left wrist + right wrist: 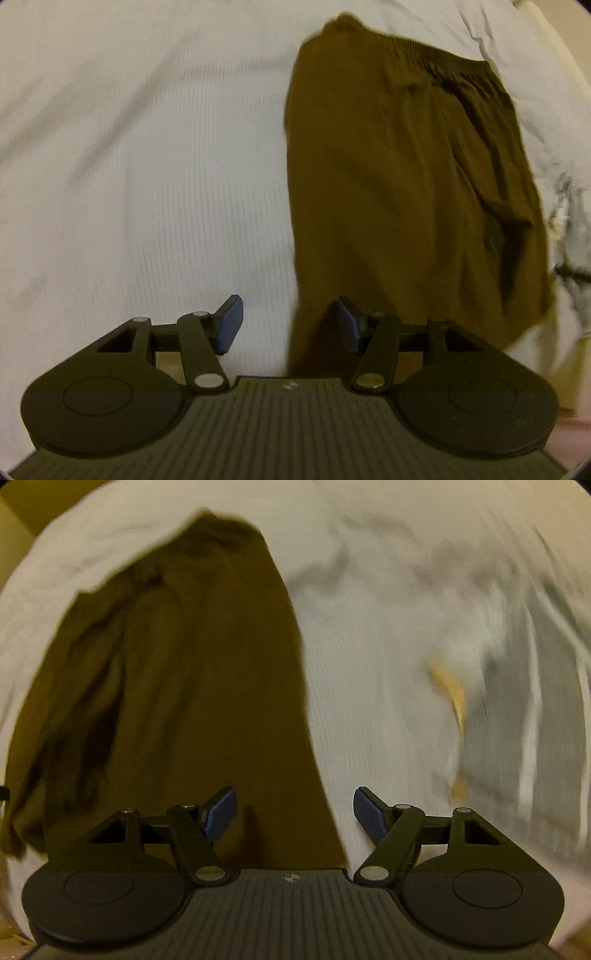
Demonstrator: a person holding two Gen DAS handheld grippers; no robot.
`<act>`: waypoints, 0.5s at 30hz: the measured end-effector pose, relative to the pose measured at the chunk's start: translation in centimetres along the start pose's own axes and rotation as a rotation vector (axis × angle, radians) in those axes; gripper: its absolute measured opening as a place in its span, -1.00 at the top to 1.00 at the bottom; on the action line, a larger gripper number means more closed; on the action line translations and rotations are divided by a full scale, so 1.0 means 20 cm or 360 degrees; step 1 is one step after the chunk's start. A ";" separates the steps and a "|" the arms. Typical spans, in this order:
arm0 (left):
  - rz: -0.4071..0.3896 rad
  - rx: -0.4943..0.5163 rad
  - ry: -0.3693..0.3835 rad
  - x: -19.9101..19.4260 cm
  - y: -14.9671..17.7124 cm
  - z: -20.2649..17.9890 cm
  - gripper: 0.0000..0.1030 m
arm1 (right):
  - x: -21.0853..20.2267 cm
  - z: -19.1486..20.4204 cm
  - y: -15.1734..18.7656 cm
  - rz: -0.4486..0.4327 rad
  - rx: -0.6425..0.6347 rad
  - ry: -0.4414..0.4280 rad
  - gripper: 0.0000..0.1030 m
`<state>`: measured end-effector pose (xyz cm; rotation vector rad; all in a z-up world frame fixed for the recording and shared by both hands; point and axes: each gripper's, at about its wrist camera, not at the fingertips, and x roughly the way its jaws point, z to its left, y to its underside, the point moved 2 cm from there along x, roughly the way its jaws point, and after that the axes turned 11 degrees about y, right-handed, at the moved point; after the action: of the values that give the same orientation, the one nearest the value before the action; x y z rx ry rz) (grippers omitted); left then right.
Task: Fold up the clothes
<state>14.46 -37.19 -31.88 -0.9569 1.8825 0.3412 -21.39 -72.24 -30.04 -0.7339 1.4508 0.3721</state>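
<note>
On the white bedsheet (147, 166) | olive-brown shorts (406, 184) lie folded lengthwise | your left gripper (288, 325) released, empty | your right gripper (293, 814) released, empty

White ribbed bed cover (147, 166) fills most of both views, soft creases running across it. Right wrist view: same cover (369, 701) wrinkled and motion-blurred toward right side. Cream surface (546, 33) beyond bed edge at top right of left wrist view, too blurred to identify. Yellowish-olive wall (14, 524) at top left of right wrist view. Pinkish floor strip (572, 428) at lower right. Light warm, dim, yellow-tinted.
</note>
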 end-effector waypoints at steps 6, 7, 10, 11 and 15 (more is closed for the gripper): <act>0.0038 -0.0164 0.0300 0.03 0.09 0.04 0.86 | 0.04 -0.12 0.26 0.0055 0.0462 -0.0077 -0.43; 0.0057 -0.0139 0.0351 0.02 0.08 0.02 1.00 | 0.05 -0.12 0.27 0.0040 0.0545 -0.0103 -0.44; 0.0048 0.0013 0.0406 -0.06 0.02 -0.03 1.00 | 0.08 -0.14 0.27 -0.0047 0.0739 -0.0165 -0.44; 0.0027 0.0049 0.0397 -0.10 0.00 -0.03 1.00 | 0.09 -0.15 0.28 -0.0077 0.0802 -0.0176 -0.39; 0.0014 0.0126 0.0309 -0.20 -0.12 0.06 1.00 | 0.11 -0.21 0.33 -0.0171 0.1126 -0.0213 0.16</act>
<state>17.84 -36.15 -28.62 -0.9563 2.0604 0.1823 -28.50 -70.63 -33.56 -0.2045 1.2867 -0.1773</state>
